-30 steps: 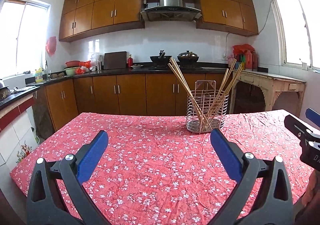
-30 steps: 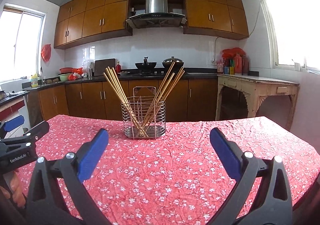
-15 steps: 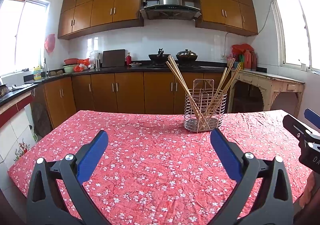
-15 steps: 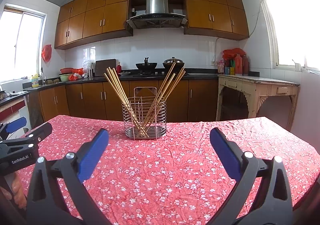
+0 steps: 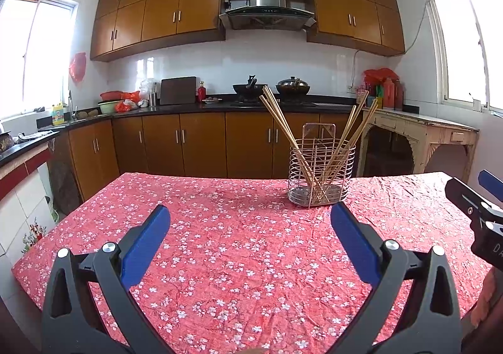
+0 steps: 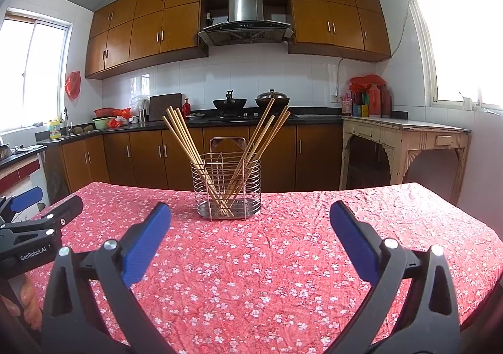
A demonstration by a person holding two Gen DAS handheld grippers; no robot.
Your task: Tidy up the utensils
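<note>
A wire utensil holder (image 5: 321,173) stands on the red flowered tablecloth (image 5: 239,247), far from both grippers; it also shows in the right wrist view (image 6: 227,185). Several wooden chopsticks (image 5: 283,124) lean in it in two bunches, left and right (image 6: 185,140). My left gripper (image 5: 250,221) is open and empty, over the cloth, with the holder ahead to its right. My right gripper (image 6: 250,221) is open and empty, with the holder straight ahead, slightly left. Each gripper shows at the edge of the other's view: the right gripper (image 5: 471,199), the left gripper (image 6: 37,209).
Brown kitchen cabinets (image 5: 201,143) and a dark counter with a stove and pots (image 5: 270,92) run behind the table. A pale wooden side table (image 5: 418,137) stands at the right by a window. The table's left edge (image 5: 63,221) drops to a tiled floor.
Both grippers have drawn back and lifted slightly; the holder looks a little farther and lower in view. Both stay open and empty.
</note>
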